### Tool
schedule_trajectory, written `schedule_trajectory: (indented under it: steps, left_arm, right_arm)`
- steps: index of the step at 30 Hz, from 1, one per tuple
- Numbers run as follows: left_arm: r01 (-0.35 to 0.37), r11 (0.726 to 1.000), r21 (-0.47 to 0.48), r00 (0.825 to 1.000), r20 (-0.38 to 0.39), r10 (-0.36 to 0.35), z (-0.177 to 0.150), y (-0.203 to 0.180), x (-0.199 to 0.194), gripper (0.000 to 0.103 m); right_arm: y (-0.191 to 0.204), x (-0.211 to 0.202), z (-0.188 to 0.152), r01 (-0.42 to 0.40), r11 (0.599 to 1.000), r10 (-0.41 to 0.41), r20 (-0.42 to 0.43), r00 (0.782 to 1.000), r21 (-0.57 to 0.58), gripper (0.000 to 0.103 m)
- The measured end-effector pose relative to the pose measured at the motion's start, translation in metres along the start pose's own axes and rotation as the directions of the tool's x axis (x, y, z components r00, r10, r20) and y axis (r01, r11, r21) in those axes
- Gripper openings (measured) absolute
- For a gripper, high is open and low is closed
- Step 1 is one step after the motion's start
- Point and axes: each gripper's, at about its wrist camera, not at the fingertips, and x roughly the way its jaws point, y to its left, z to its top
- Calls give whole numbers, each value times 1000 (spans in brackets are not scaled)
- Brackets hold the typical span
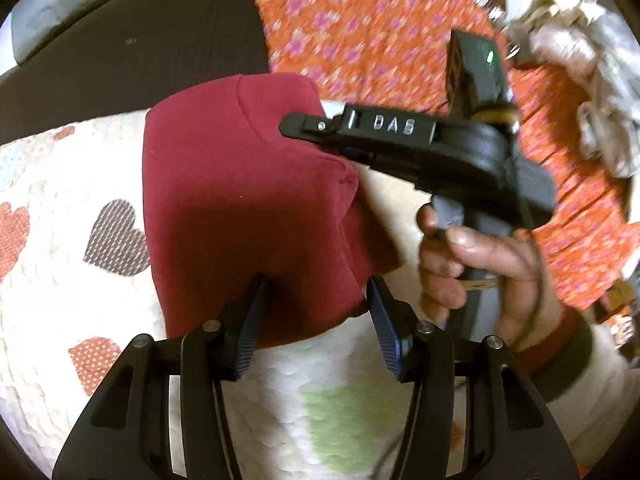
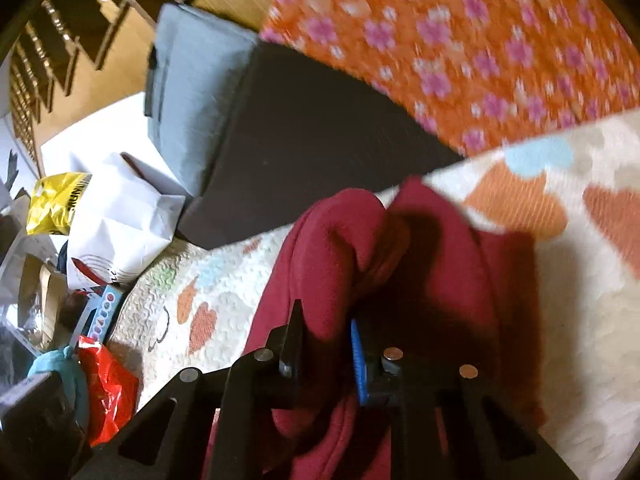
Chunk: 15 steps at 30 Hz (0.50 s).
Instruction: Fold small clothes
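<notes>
Right now a small red garment (image 1: 240, 200) lies partly folded on a white quilt (image 1: 60, 300) printed with hearts. An orange flowered cloth (image 1: 360, 20) lies beyond it, and a dark mat (image 2: 312, 132) sits at the quilt's far edge.

From the left wrist view, the left gripper (image 1: 316, 304) rests at the garment's near edge. Its jaws stand about half open, one finger over the red cloth and the other just off its side. They seem to pin or straddle the edge, not pinch it.

The right gripper (image 2: 324, 344) comes in from the right, held by a hand (image 1: 480, 268) in a cuffed sleeve. From its own view, the jaws are nearly closed with a bunch of red fabric between them. The cloth rises in a thick fold ahead of the fingers, so it looks gripped.

Several things could go wrong, as I judge it. The bunch may hold more than one layer, so lifting it could drag the layers beneath and undo the fold. If the left gripper only rests there, the whole garment may slide across the quilt. The quilt is soft and may ruck up under the pull. The right-hand picture is blurred, so the grip is hard to judge; a shallow pinch could slip free.
</notes>
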Motion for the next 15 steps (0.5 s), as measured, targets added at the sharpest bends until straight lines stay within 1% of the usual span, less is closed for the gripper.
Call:
schedule_trajectory:
  steps: [2, 3, 4, 6, 7, 8, 10, 13, 15]
  left_arm:
    - [47, 999, -12, 998, 38, -46, 3, -2, -12, 51]
    - [53, 999, -13, 998, 47, -52, 4, -2, -14, 51]
    - [49, 999, -11, 998, 51, -49, 4, -2, -15, 51]
    - [-3, 1000, 3, 999, 44, 3, 2, -2, -11, 51]
    - [-21, 1000, 6, 999, 39, 21, 2, 0, -8, 51]
    - [-28, 1000, 1, 999, 34, 28, 2, 2, -5, 51]
    - [-43, 999, -23, 999, 20, 43, 2, 9, 3, 51]
    - [-75, 997, -36, 997, 8, 75, 1, 19, 13, 51]
    - [-97, 995, -37, 995, 3, 98, -2, 23, 17, 51]
  right_arm:
    - [3, -9, 8, 32, 999, -32, 10, 999, -40, 18]
    - [1, -11, 11, 53, 997, -52, 8, 999, -55, 18]
    - [-3, -12, 12, 88, 994, -87, 9, 996, -73, 18]
    - [-14, -12, 14, 164, 982, -163, 15, 986, -89, 17]
    - [-23, -10, 14, 189, 979, -189, 9, 982, -78, 16]
    - [-29, -7, 14, 187, 980, -187, -2, 982, -61, 16]
    - [-44, 7, 12, 175, 984, -177, -50, 983, -31, 16]
    - [-57, 25, 2, 196, 980, -197, -116, 973, -24, 17]
    - [-61, 19, 2, 199, 980, -199, -106, 974, -9, 18]
